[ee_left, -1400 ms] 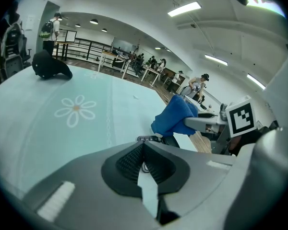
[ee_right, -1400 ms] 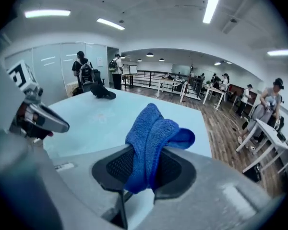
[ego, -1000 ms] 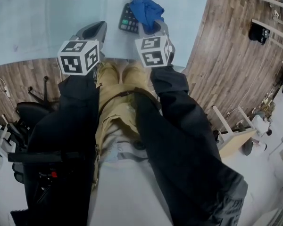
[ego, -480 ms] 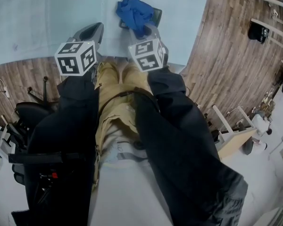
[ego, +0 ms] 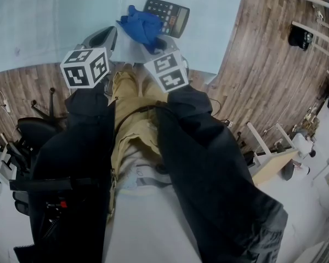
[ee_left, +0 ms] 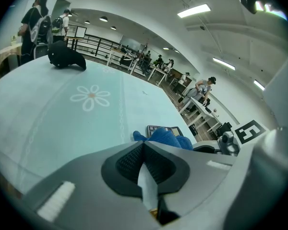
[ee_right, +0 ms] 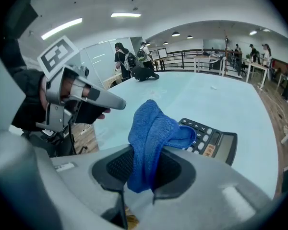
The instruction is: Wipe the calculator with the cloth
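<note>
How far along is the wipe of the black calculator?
Done: the blue microfibre cloth is clamped in the right gripper. In hand: it hangs at one end of the black calculator, with the keys mostly uncovered. Remaining: wiping keys and display; how clean they are cannot be judged. The left gripper is shut and empty.

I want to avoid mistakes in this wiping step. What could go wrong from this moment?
The calculator lies loose on the table: the left gripper is shut, empty and apart from it, so a wipe might push it along. The cloth is only a bunched fold pinched in the right gripper; rubbing could pull it out.
</note>
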A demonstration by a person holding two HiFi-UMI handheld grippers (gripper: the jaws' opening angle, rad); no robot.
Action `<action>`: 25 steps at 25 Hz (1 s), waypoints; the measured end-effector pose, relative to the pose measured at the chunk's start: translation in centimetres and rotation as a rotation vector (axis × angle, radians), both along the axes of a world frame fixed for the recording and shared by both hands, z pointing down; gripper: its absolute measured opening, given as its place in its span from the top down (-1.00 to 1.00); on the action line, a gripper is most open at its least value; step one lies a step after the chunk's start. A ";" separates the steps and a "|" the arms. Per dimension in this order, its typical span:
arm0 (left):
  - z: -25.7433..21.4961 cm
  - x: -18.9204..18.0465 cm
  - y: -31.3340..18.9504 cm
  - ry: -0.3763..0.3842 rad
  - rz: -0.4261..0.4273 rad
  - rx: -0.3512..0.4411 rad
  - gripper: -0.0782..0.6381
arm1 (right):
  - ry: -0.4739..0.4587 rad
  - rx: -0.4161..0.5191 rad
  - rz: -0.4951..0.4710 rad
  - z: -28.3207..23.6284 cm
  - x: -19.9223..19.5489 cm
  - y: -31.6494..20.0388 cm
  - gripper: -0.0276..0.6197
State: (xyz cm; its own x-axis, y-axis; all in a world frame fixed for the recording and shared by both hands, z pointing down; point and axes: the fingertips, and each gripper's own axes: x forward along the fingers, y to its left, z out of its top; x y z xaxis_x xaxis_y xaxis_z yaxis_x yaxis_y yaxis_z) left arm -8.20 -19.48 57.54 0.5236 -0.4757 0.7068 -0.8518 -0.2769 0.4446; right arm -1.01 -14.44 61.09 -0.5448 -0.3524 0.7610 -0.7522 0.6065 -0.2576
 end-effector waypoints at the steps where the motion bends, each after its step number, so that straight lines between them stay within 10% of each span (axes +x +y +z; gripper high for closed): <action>1: 0.0 -0.2 0.0 -0.001 -0.005 0.000 0.78 | -0.018 0.001 0.013 -0.6 0.1 -0.1 0.60; 9: 0.1 -1.3 0.6 0.001 -0.031 -0.001 0.78 | -0.036 0.161 0.184 -6.7 6.0 -6.4 0.59; 16: 0.5 -1.4 0.8 0.001 -0.033 -0.014 0.78 | 0.186 0.323 0.305 -7.5 12.8 -12.3 0.59; 25: 1.2 -1.8 1.3 -0.007 -0.035 -0.030 0.78 | 0.372 0.198 0.131 0.4 10.5 -9.4 0.60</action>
State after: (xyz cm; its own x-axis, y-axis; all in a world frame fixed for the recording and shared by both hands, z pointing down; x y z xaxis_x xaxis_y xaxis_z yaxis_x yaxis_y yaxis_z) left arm -9.99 -18.15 58.75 0.5021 -0.4725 0.7244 -0.8638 -0.2337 0.4463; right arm 9.53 -23.81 61.50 -0.1876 -0.5590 0.8076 -0.8454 0.5105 0.1569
